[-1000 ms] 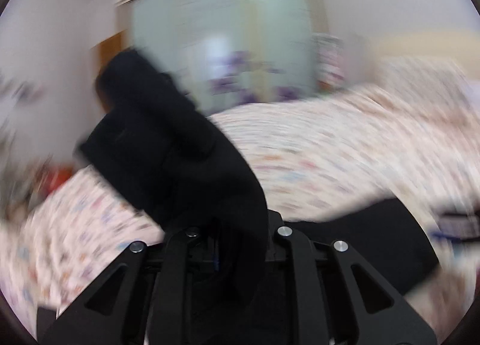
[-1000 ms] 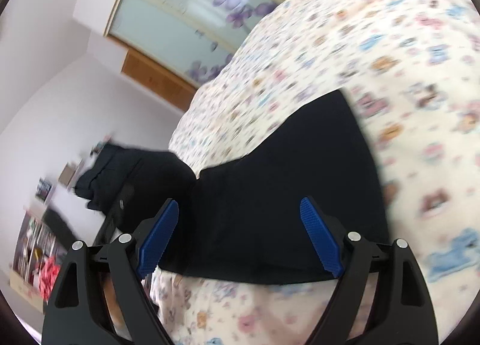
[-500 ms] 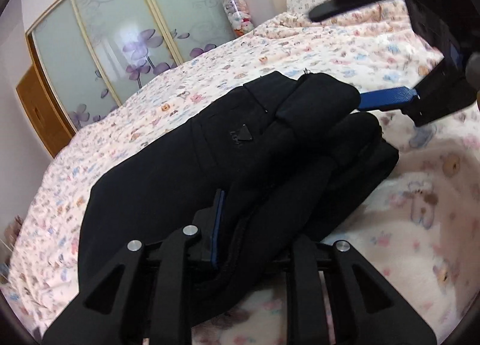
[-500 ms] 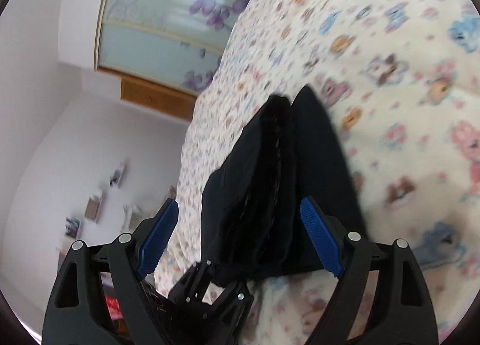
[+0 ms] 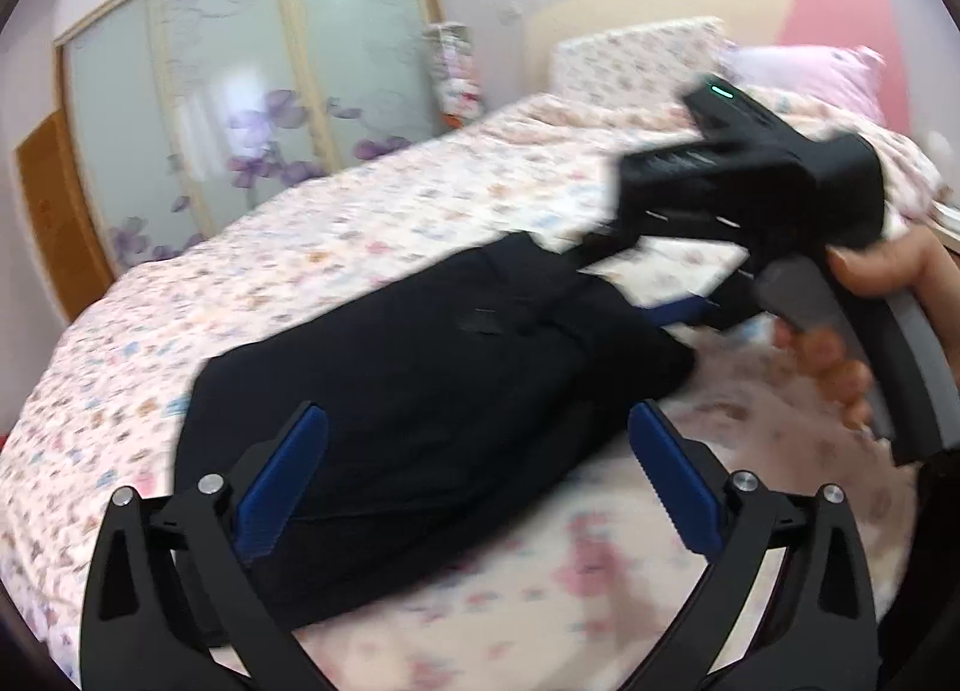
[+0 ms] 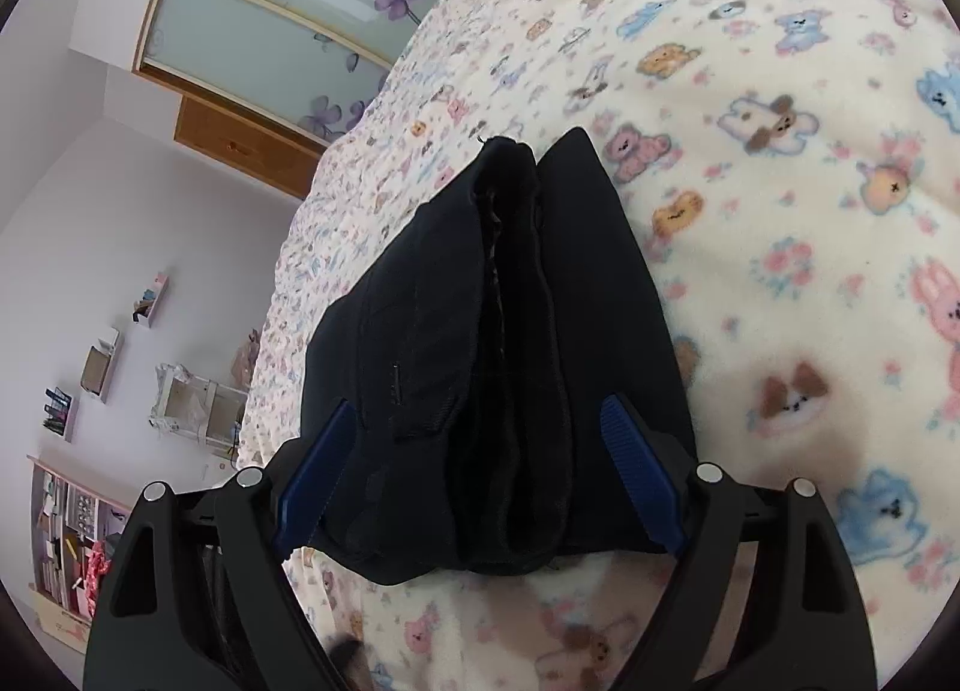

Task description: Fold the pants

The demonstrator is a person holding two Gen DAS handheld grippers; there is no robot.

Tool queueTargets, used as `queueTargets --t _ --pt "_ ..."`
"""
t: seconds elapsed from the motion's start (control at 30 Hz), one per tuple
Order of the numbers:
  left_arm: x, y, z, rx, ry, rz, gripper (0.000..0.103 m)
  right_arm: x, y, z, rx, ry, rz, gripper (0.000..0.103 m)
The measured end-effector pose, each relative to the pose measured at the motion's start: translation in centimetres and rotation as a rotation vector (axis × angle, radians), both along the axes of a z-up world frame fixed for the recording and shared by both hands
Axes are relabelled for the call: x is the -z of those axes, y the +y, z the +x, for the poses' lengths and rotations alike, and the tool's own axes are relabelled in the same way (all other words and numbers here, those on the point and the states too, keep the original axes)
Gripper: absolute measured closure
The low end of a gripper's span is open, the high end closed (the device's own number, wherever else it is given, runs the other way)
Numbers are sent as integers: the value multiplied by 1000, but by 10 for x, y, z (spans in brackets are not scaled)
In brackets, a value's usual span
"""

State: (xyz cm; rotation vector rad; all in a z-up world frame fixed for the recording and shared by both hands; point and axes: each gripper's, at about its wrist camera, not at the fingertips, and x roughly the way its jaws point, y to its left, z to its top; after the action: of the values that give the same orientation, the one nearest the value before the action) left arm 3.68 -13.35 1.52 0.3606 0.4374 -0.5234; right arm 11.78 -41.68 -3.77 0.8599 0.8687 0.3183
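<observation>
1. Nearest in the left wrist view is the left gripper (image 5: pixel 474 481). Its fingers (image 5: pixel 282 481) have just been opening and now stand wide. The cloth lies between them, but the blue pads do not press on it.
2. In the right wrist view the right gripper (image 6: pixel 480 469) also has its fingers wide. The thick end of the bundle sits between them and does not look squeezed, though the cloth brushes the left pad, so I cannot be sure it is fully let go.
3. Just past the fingers lie the pants (image 5: pixel 432 367), black, folded over into a thick stack of layers. From the left gripper they run from 6 o'clock up toward 1 o'clock.
4. The fold looks almost done, I think. What may be left is to press it flat and tidy the edges.
5. Under it all is the bed (image 6: pixel 780 211) with a teddy-bear blanket.
6. At 3 o'clock in the left view a person's hand (image 5: pixel 864 319) holds the right gripper's handle.
7. Far back stands a wardrobe (image 5: pixel 240 102) with flower glass doors.
8. Count: one pants, two grippers, one hand seen, one bed.
</observation>
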Motion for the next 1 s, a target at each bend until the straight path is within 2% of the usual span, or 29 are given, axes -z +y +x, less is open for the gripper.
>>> queueTargets --t 0.1,0.2,0.27,0.4,0.43,0.47,0.53,0.73,0.9,1.0 --pt "-3 22 17 -99 34 -72 2 -1 6 2 -38 -24 12 26" --pt "-9 45 29 -189 72 -162 2 2 11 7 -35 -8 -41 29" --pt "-13 58 31 -242 55 -192 2 4 10 9 -12 -1 -40 30" --pt "-18 68 33 -307 32 -165 2 8 13 15 -33 -14 -63 31" --pt "-17 69 33 -317 32 -155 2 9 14 15 -35 -21 -74 41" --pt "-16 69 33 -325 33 -143 2 9 14 14 -33 -28 -87 47" --pt "-13 70 33 -336 34 -116 2 8 12 13 -45 -46 -73 73" --pt "-5 62 41 -361 33 -57 2 -8 17 6 -34 -107 -101 79" --pt "-1 62 44 -365 37 -36 2 -28 12 1 15 -210 -59 81" --pt "-1 65 44 -364 39 -42 2 -31 2 -1 64 -234 22 83"
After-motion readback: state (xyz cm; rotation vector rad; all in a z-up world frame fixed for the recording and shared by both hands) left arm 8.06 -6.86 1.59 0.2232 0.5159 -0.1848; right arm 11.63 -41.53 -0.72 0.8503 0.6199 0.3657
